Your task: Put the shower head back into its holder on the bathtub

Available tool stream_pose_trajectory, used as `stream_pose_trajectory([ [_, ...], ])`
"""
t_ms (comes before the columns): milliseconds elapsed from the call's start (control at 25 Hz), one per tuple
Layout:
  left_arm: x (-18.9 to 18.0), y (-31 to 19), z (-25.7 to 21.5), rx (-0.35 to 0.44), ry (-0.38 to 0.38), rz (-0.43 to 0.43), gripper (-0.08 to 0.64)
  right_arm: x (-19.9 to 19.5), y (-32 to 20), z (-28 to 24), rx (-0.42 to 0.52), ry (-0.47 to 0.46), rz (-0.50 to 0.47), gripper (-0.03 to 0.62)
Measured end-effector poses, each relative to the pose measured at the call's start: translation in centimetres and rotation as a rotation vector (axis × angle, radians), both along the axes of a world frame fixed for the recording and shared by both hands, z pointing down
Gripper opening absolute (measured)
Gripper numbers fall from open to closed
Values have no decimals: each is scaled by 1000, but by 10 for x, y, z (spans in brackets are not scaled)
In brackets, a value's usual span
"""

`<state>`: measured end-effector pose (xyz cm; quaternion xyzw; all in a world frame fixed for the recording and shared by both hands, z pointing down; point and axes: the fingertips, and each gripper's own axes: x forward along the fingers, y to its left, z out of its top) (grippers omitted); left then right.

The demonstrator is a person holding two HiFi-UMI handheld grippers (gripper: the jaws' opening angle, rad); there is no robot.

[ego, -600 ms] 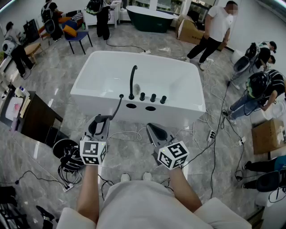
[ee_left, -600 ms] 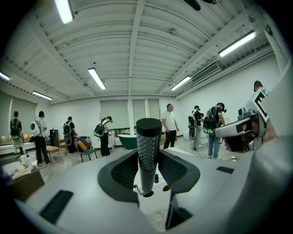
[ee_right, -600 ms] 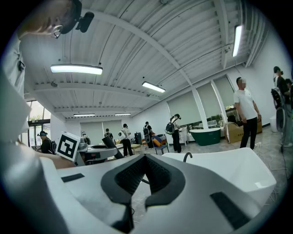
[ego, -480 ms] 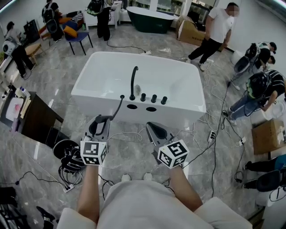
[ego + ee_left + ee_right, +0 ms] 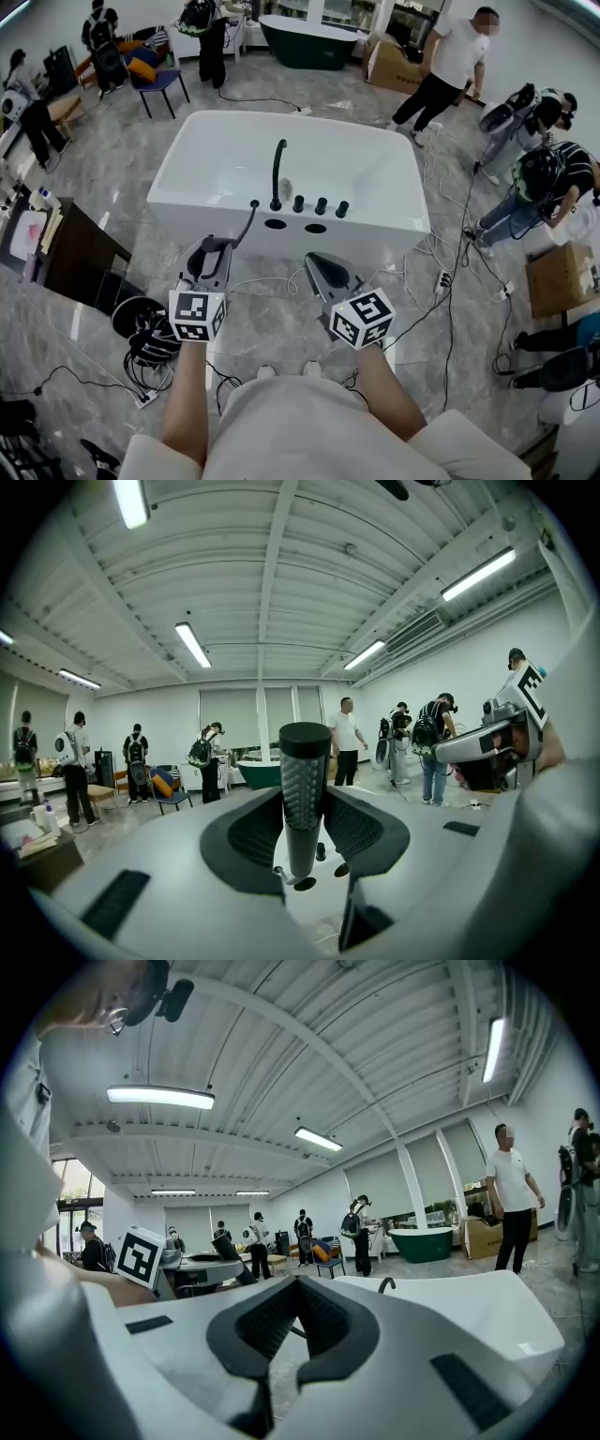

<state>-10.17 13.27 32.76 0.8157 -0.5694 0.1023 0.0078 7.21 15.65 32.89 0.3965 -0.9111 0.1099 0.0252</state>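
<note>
A white bathtub (image 5: 380, 223) stands straight ahead of me in the head view. On its near deck are a black spout (image 5: 277, 172), three black knobs (image 5: 321, 204) and two dark holes (image 5: 275, 223). My left gripper (image 5: 210, 259) is shut on the black shower head (image 5: 303, 794), which stands upright between the pads in the left gripper view. Its black hose (image 5: 247, 223) runs up to the tub deck. My right gripper (image 5: 324, 273) hovers beside it, short of the tub front, jaws shut with nothing in them (image 5: 292, 1330).
Cables and a power strip (image 5: 441, 281) lie on the marble floor around the tub. A dark cabinet (image 5: 80, 253) stands at the left, a cardboard box (image 5: 561, 279) at the right. Several people stand around the room. A dark green tub (image 5: 309, 39) is at the back.
</note>
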Motion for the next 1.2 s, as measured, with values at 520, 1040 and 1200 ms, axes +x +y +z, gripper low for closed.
stream_pose_trajectory([
  [520,-2,2,0,1,24,51,140,-8,10,-3,-21,-59,37,17],
  [1040,-20,6,2,12,25,110,140,-33,29,2,-29,-40,89,17],
  [1200,-22,7,7,6,28,123,140,-45,37,2,-27,-39,83,17],
])
